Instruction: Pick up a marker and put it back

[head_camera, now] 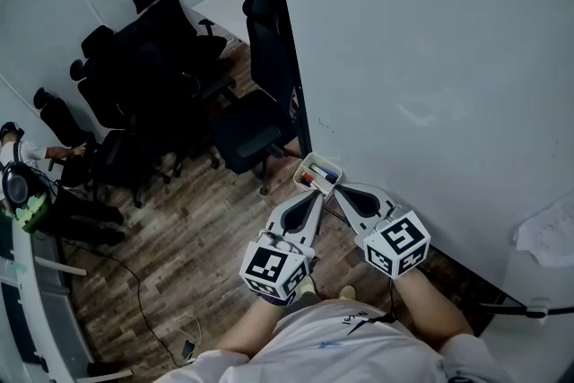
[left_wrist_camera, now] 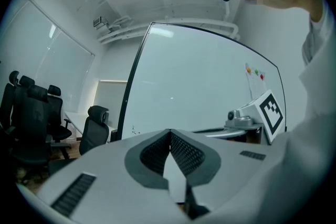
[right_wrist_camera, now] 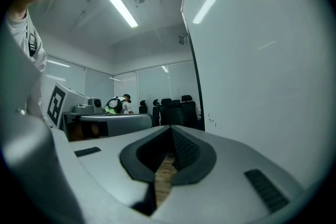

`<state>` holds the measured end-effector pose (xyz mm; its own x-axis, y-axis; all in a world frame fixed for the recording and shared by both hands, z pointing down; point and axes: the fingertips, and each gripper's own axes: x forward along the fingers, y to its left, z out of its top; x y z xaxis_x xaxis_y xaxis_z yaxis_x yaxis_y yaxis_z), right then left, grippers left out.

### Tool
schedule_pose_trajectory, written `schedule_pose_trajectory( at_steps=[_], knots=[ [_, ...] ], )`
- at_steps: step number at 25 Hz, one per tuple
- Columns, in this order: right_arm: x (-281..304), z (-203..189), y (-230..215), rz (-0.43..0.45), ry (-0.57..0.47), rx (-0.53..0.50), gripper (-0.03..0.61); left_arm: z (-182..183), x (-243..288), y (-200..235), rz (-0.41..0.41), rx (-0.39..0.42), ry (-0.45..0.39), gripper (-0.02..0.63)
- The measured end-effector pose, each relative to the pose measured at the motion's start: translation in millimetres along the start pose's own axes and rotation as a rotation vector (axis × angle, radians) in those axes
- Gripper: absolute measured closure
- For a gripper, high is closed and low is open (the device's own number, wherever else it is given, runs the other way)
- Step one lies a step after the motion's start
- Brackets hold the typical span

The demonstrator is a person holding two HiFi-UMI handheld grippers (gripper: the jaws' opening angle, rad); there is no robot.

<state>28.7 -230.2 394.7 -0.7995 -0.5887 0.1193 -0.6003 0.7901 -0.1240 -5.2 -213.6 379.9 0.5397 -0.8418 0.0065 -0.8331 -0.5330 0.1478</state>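
In the head view a small white tray (head_camera: 310,164) hangs on the whiteboard's lower left edge, with markers (head_camera: 321,176) lying in it, red and blue among them. My left gripper (head_camera: 316,193) points up at the tray from just below, jaws shut and empty. Beside it my right gripper (head_camera: 338,190) also points at the tray, shut with nothing held. In the left gripper view the left gripper (left_wrist_camera: 169,132) shows closed tips against the whiteboard (left_wrist_camera: 199,81). The right gripper (right_wrist_camera: 170,128) in its own view is closed too, wood floor showing under it.
The large whiteboard (head_camera: 421,58) fills the right side. Several black office chairs (head_camera: 251,126) stand on the wood floor (head_camera: 179,229) to the left. A person (head_camera: 22,184) sits at a desk at far left. A paper sheet (head_camera: 547,233) hangs low right.
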Motion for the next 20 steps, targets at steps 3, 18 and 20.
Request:
schedule_pose_trajectory(
  at_steps=[3, 18, 20],
  knots=[
    [-1.2, -2.4, 0.8, 0.001, 0.005, -0.008, 0.566, -1.1, 0.0, -1.8, -0.001, 0.001, -0.002, 0.603],
    [-0.6, -12.4, 3.1, -0.015, 0.031, 0.008, 0.565, -7.8, -2.9, 1.6, -0.01, -0.011, 0.01, 0.603],
    [0.6, -13.8, 2.7, -0.016, 0.035, 0.009, 0.566, -8.8, -2.5, 2.8, -0.009, -0.013, 0.011, 0.603]
  ],
)
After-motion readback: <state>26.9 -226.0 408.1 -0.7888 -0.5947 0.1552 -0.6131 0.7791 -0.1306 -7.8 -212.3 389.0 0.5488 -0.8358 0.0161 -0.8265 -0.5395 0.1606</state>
